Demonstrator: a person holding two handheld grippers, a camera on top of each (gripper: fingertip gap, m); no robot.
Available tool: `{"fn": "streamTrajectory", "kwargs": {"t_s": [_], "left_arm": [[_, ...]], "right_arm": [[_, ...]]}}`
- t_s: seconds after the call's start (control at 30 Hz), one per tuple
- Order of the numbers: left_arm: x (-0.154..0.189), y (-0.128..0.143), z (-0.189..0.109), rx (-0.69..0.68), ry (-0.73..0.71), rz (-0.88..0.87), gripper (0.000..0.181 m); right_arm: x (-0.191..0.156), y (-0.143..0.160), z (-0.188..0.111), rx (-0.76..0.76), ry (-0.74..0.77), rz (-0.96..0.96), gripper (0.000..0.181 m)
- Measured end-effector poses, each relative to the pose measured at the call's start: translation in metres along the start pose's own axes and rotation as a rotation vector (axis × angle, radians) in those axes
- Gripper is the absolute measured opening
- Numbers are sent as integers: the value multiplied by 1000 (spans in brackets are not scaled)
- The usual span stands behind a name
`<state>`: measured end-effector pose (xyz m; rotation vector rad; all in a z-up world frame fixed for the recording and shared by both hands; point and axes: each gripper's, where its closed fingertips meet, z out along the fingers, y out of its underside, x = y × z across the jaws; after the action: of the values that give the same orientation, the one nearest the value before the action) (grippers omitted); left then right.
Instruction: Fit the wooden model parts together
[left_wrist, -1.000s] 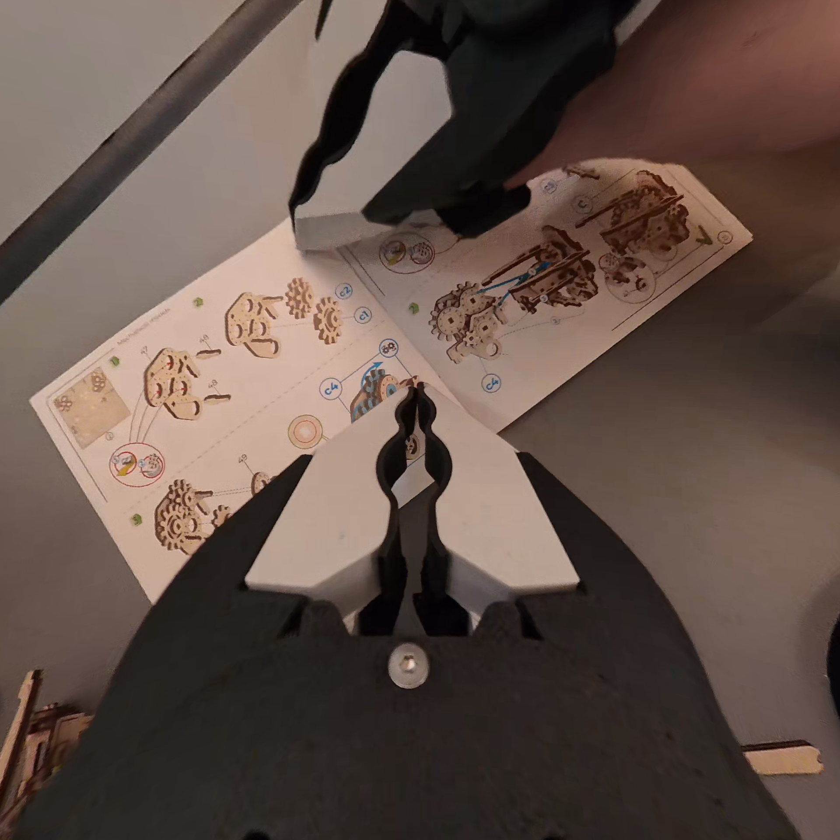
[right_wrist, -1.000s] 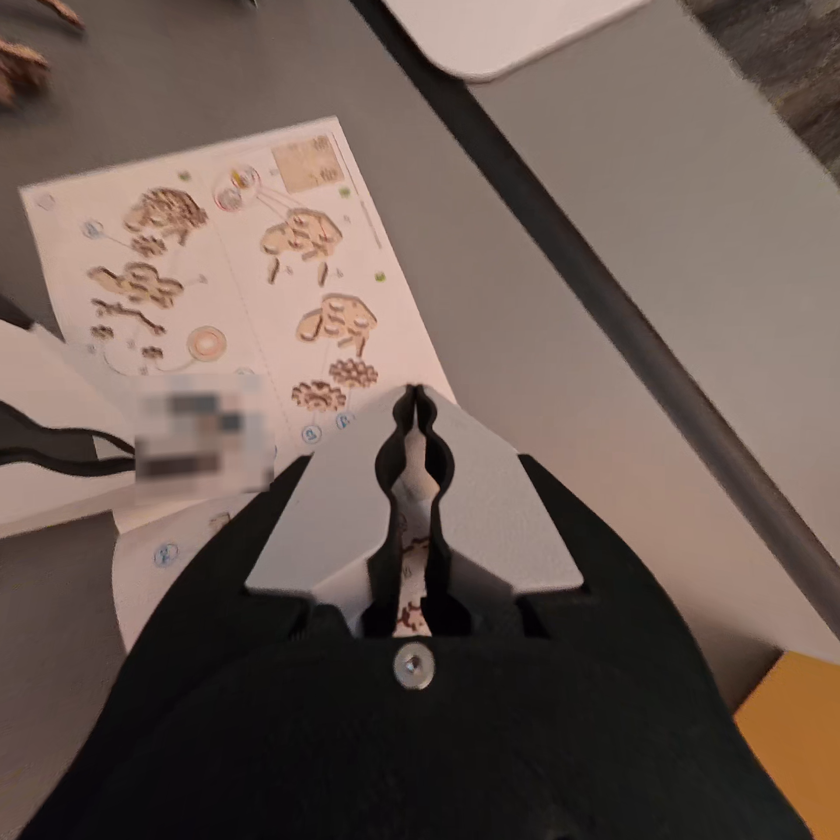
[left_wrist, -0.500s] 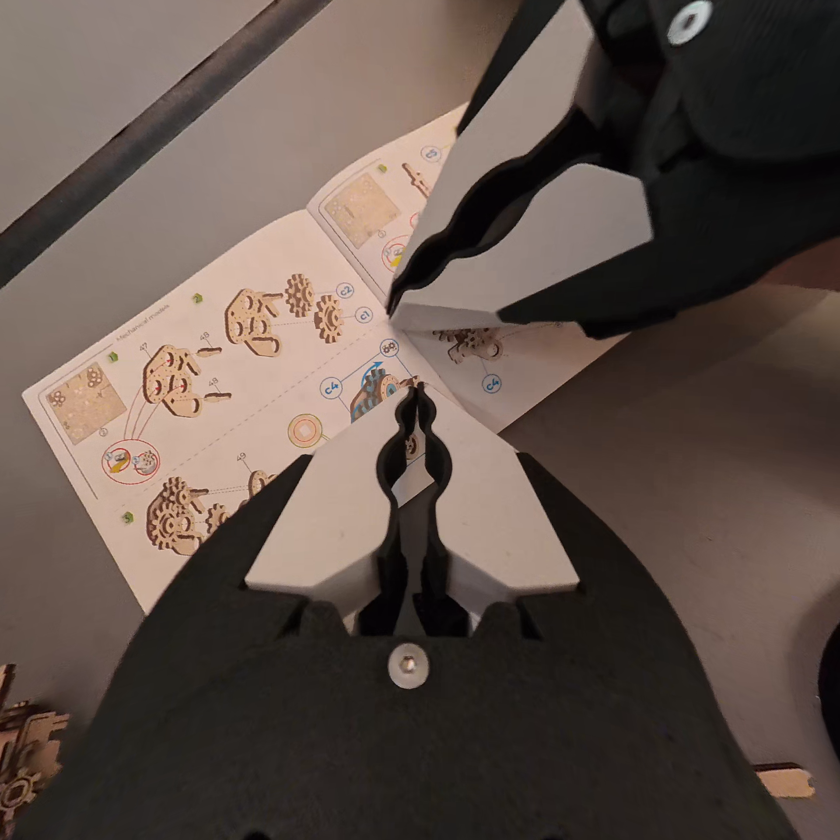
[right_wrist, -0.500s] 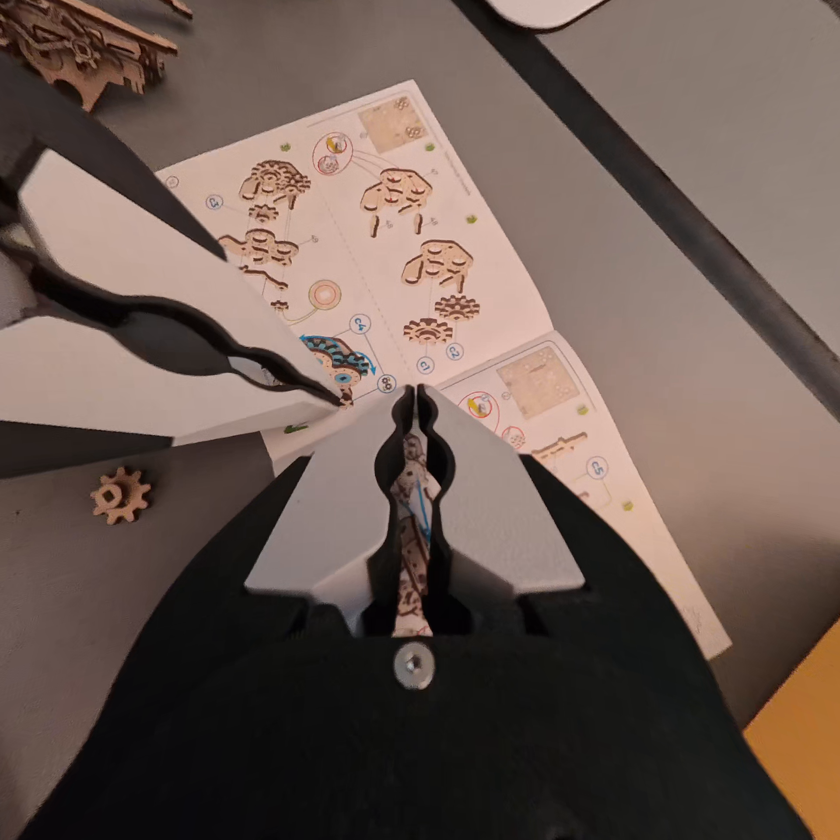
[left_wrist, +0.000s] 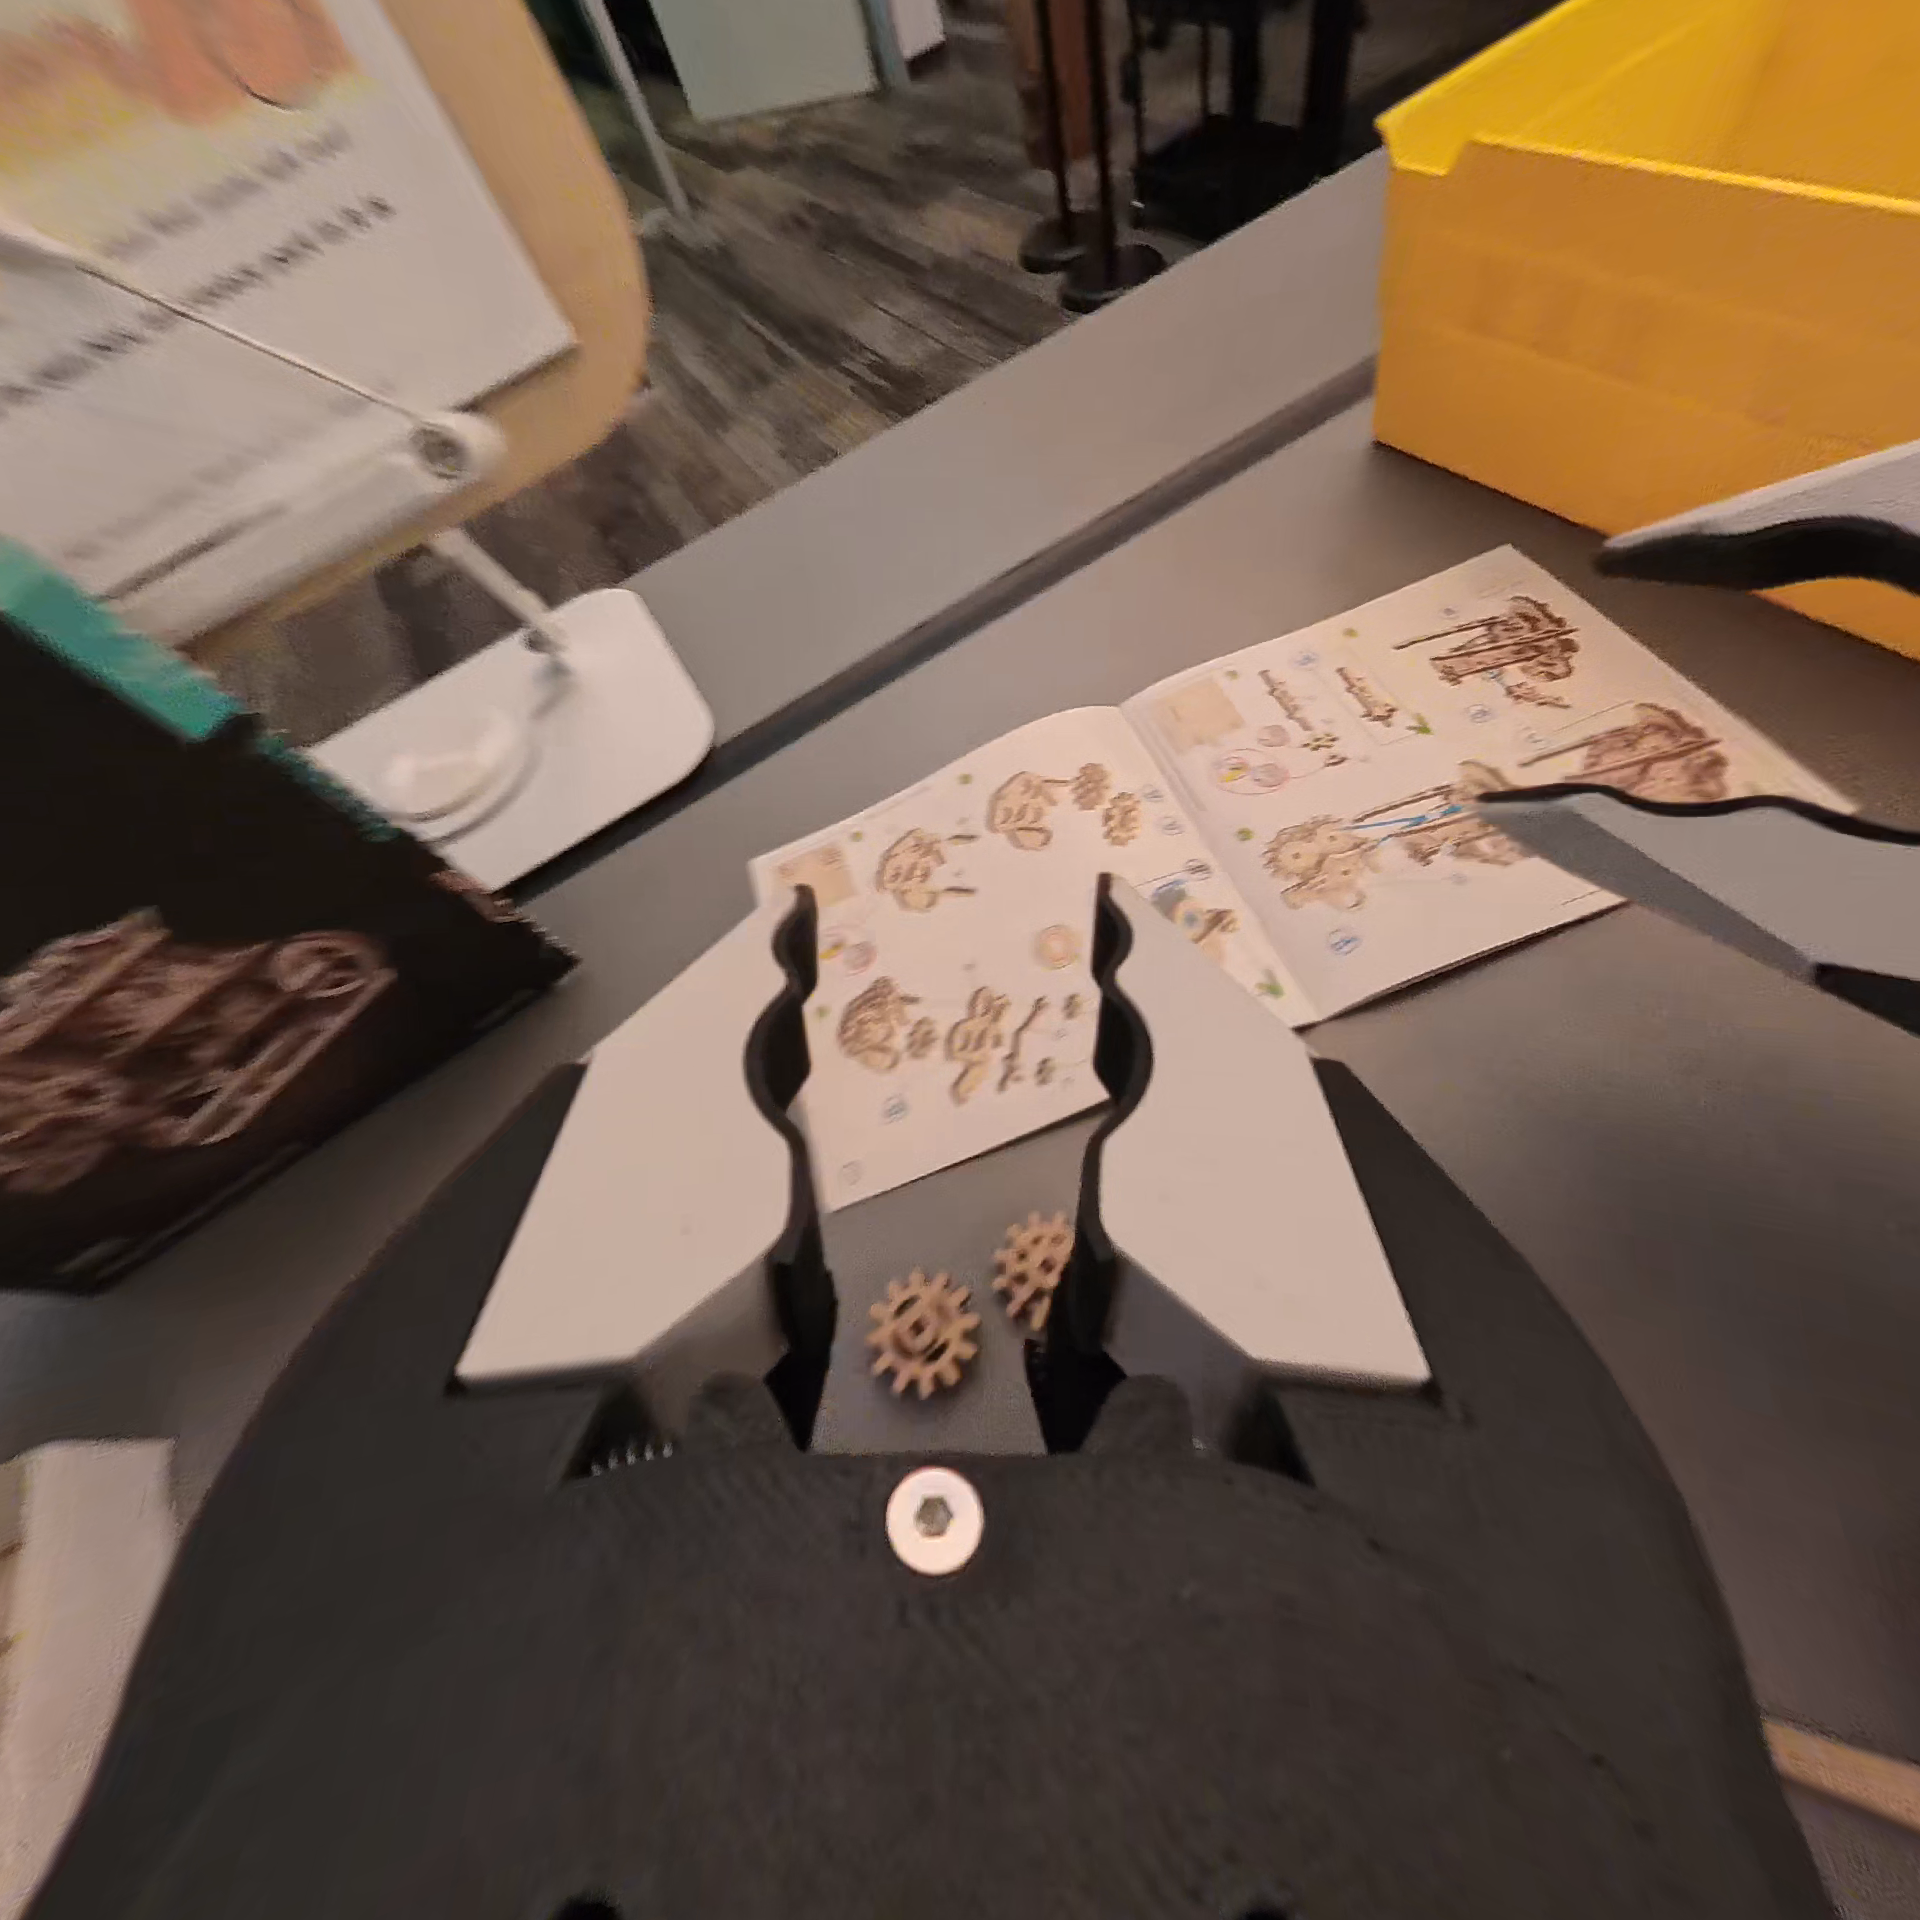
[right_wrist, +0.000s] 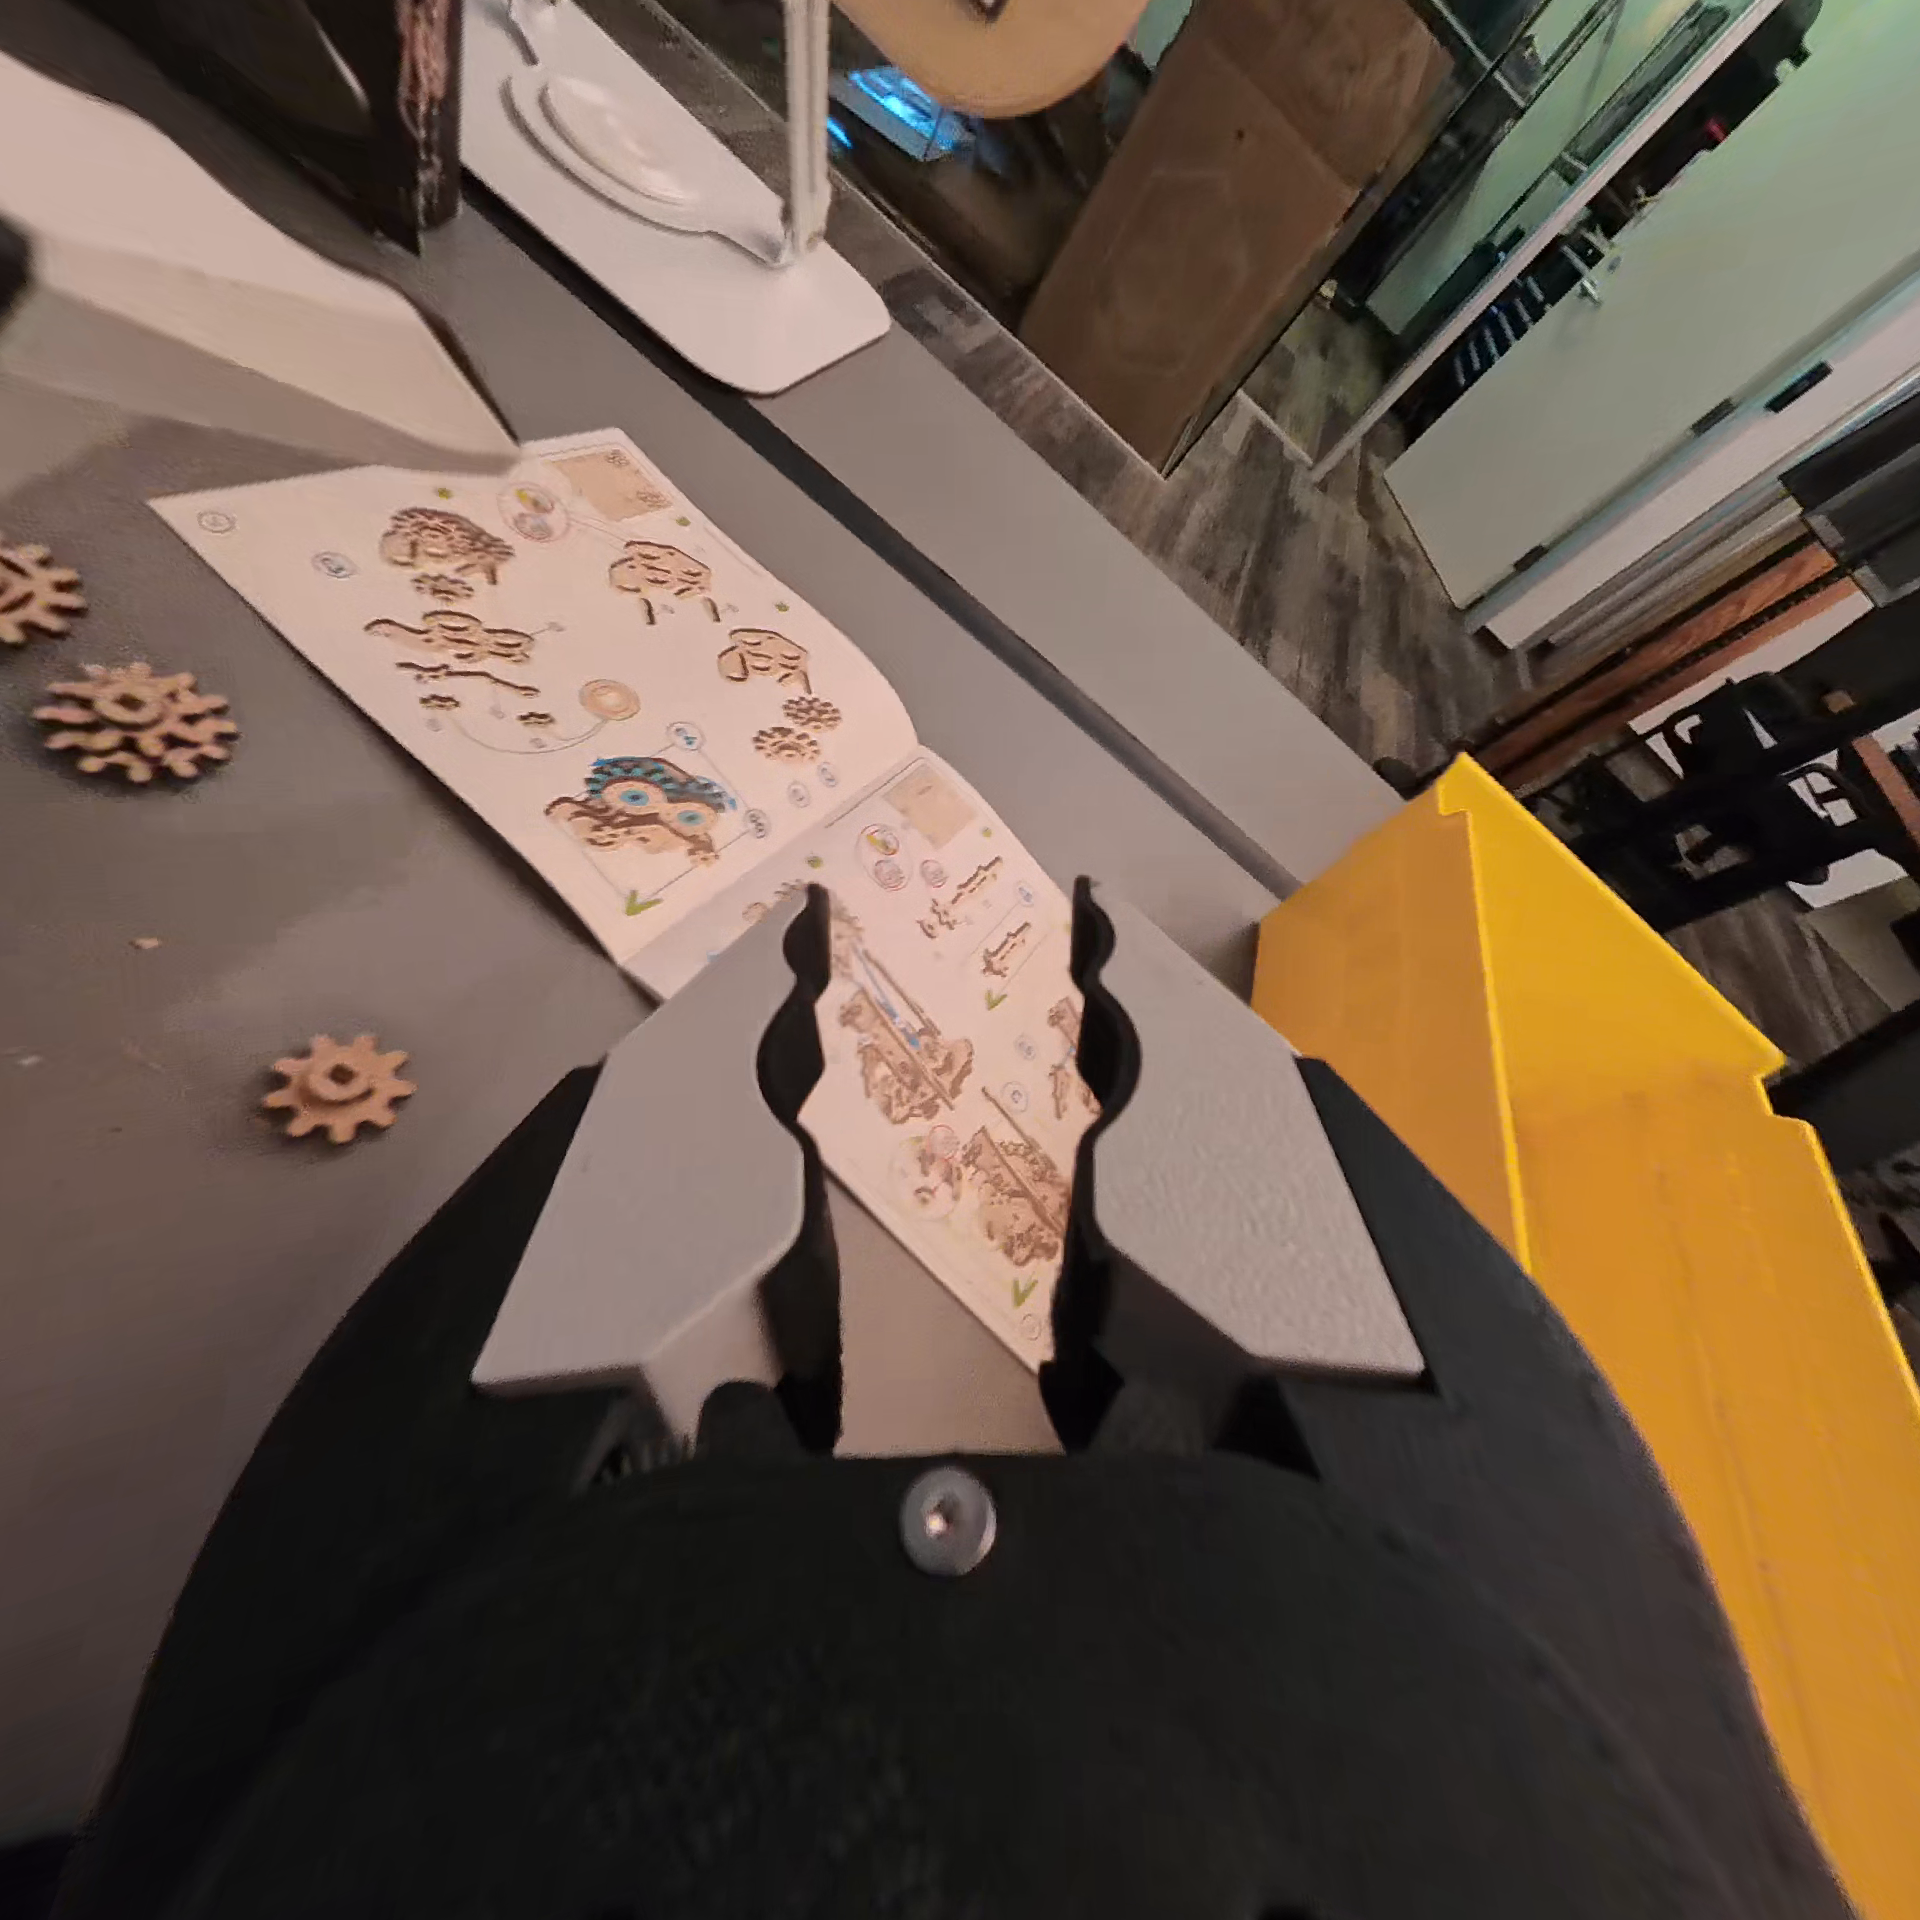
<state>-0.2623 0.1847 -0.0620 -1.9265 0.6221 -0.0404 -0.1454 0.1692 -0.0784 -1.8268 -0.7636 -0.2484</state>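
Note:
My left gripper (left_wrist: 953, 891) is open and empty, held above the grey table with its tips over the open instruction booklet (left_wrist: 1351, 748). Two small wooden gears (left_wrist: 923, 1333) (left_wrist: 1034, 1252) lie on the table below its fingers, untouched. My right gripper (right_wrist: 948, 891) is also open and empty, over the right page of the booklet (right_wrist: 644, 665). It shows in the left wrist view (left_wrist: 1538, 681) at the right edge. Three wooden gears (right_wrist: 338, 1086) (right_wrist: 135, 722) (right_wrist: 31, 592) lie left of the booklet. A finger of the left gripper (right_wrist: 239, 353) shows at the upper left.
A yellow bin (left_wrist: 1662, 312) (right_wrist: 1558, 1143) stands at the right by the booklet. A black kit box (left_wrist: 208, 987) stands at the left. A white lamp base (left_wrist: 520, 748) (right_wrist: 675, 208) sits at the table's far edge, with the floor beyond.
Both grippers were shut, tips close together low over the booklet. Now both have opened and drawn back and apart, and both views have tilted up toward the room.

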Motion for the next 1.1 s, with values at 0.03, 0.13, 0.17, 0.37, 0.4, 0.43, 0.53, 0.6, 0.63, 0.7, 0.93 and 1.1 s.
{"fn": "streamTrajectory", "kwargs": {"t_s": [0.03,0.13,0.17,0.37,0.4,0.43,0.53,0.6,0.63,0.7,0.93,1.1], "left_arm": [[-6,2,-8,2,-28,14,59],[-19,14,-28,-8,-96,63,75],[-22,19,-33,-15,-118,83,79],[-38,32,-62,-29,-218,139,86],[-39,32,-66,-28,-227,142,86],[-41,32,-71,-26,-237,146,86],[-48,27,-84,4,-268,156,86],[-54,24,-92,30,-270,131,85],[-57,22,-97,48,-262,109,85],[-64,20,-107,93,-241,55,85],[-94,15,-152,367,-110,-163,81],[-105,-2,-161,464,22,-165,85]], "right_arm": [[-4,-3,-3,-5,11,-8,46],[-14,-13,-10,-7,31,-32,46],[-17,-15,-13,-10,34,-41,46],[-20,-20,-27,-17,89,-35,54],[-19,-20,-29,-18,107,-41,57],[-18,-21,-31,-16,123,-46,61],[-21,-20,-33,-16,124,-46,65],[-19,-20,-35,3,115,-13,67],[-17,-20,-35,22,100,24,70],[-13,-30,-39,118,38,124,84],[-15,-14,-32,193,-155,117,79],[-10,-32,-34,362,-200,65,52]]}}
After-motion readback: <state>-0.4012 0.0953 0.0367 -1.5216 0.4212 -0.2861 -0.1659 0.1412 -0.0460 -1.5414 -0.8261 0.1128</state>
